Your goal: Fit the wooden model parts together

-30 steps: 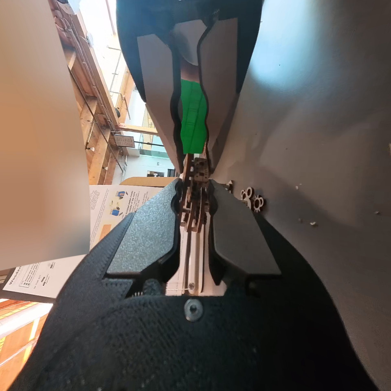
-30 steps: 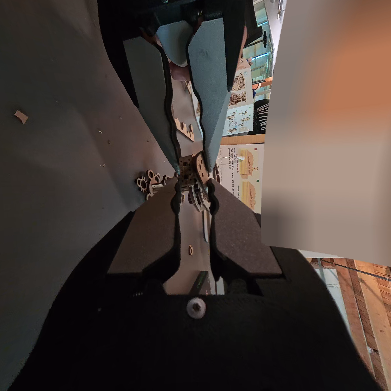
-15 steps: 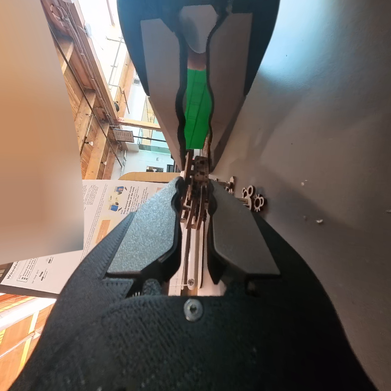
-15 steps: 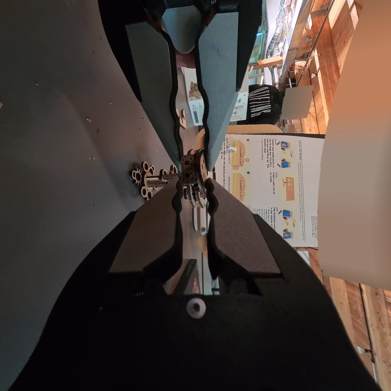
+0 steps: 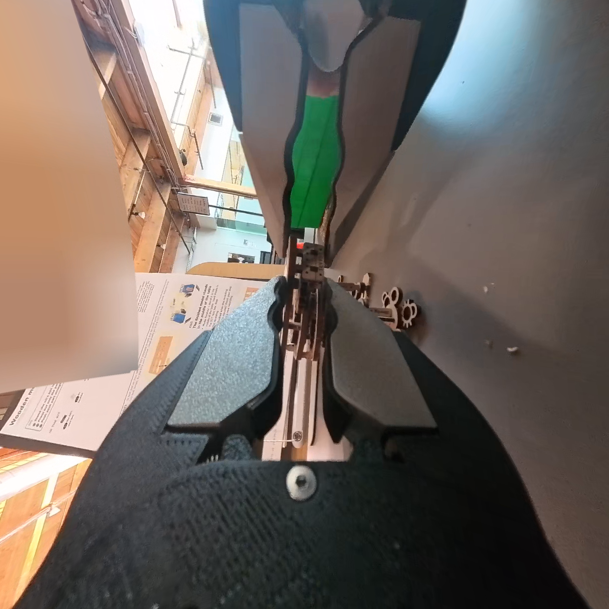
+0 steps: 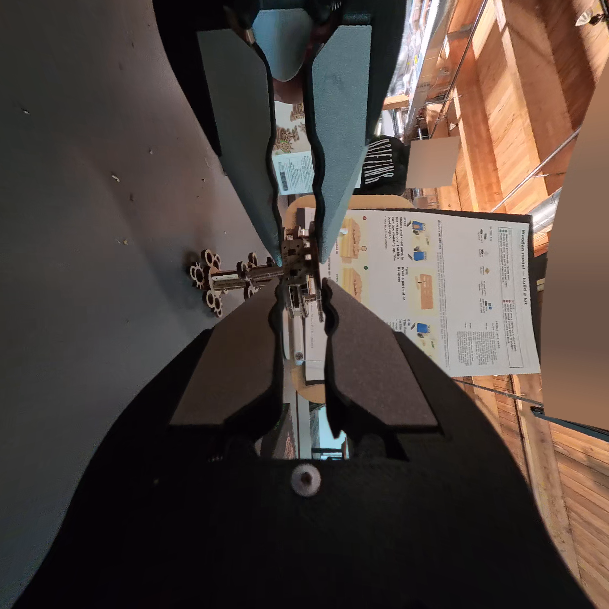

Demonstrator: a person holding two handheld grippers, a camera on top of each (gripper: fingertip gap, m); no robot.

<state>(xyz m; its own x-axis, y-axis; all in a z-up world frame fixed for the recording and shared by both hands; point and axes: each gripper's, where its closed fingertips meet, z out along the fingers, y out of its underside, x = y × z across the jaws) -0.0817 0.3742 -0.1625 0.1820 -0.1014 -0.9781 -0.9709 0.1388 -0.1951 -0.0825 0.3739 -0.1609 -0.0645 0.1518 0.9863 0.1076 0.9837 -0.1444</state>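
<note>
A small wooden model of laser-cut plates and gears hangs between my two grippers, which face each other tip to tip. My left gripper is shut on its near end. My right gripper comes in from the top of the left wrist view and is shut on the far end. In the right wrist view, my right gripper grips the model from below and my left gripper from above. A wooden axle with gear wheels sticks out sideways towards the grey table; it also shows in the left wrist view.
A printed instruction sheet stands behind the model and also shows in the left wrist view. A kit box and a black cap lie farther back. Wood crumbs dot the grey table.
Both grippers have turned together with the model still held between them. The instruction sheet has swung further into the right wrist view, and the axle with gears shows more fully.
</note>
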